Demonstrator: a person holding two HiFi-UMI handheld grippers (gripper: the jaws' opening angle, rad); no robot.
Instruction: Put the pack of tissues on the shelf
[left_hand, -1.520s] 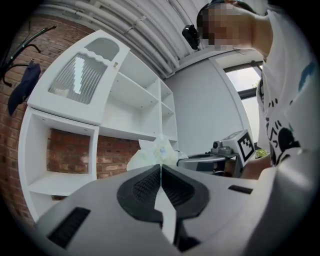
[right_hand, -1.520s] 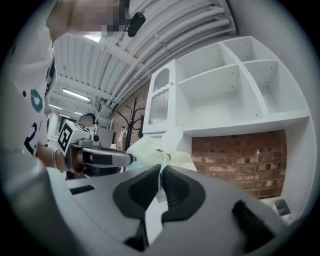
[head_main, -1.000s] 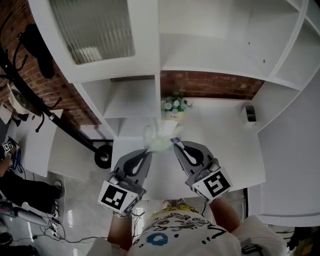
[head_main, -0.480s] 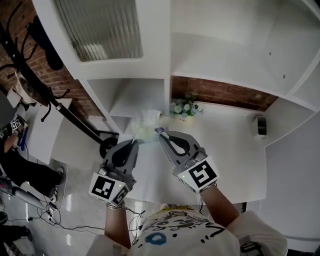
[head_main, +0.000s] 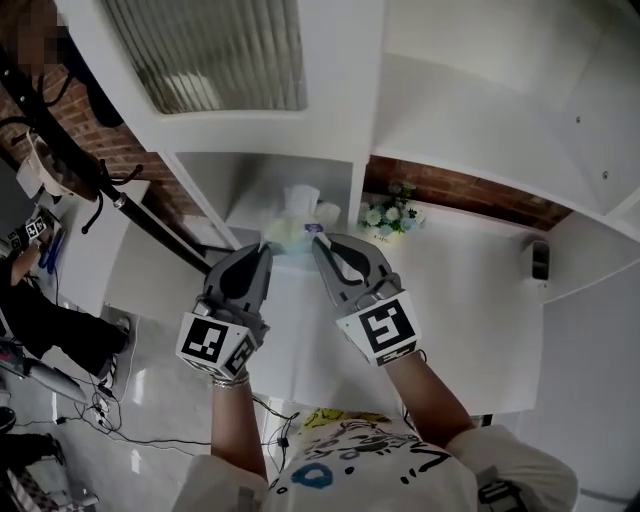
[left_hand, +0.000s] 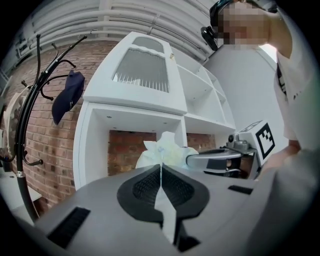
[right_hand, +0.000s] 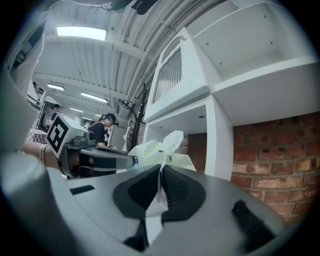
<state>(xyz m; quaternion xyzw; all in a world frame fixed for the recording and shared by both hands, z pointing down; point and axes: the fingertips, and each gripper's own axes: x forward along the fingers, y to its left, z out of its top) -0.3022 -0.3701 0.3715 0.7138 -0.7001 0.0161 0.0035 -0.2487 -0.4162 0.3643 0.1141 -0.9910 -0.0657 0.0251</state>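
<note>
tissue pack (head_main: 297, 220) (underside hidden, outline blurry)

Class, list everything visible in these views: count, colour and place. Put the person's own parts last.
shelf unit: one, white, ahead
pack of tissues: one, pale yellow-white, held before the shelf unit's lower-left opening
brick wall: one, red-brown, behind the shelf unit
table: one, white, below the shelves
flowers: one bunch, white-blue, on the table
coat rack: one, black, left of the shelf unit
cap: one, dark, hanging on the coat rack
left tool: one, grey, shut on the pack's wrapper
right tool: one, grey, shut on the wrapper too
</note>
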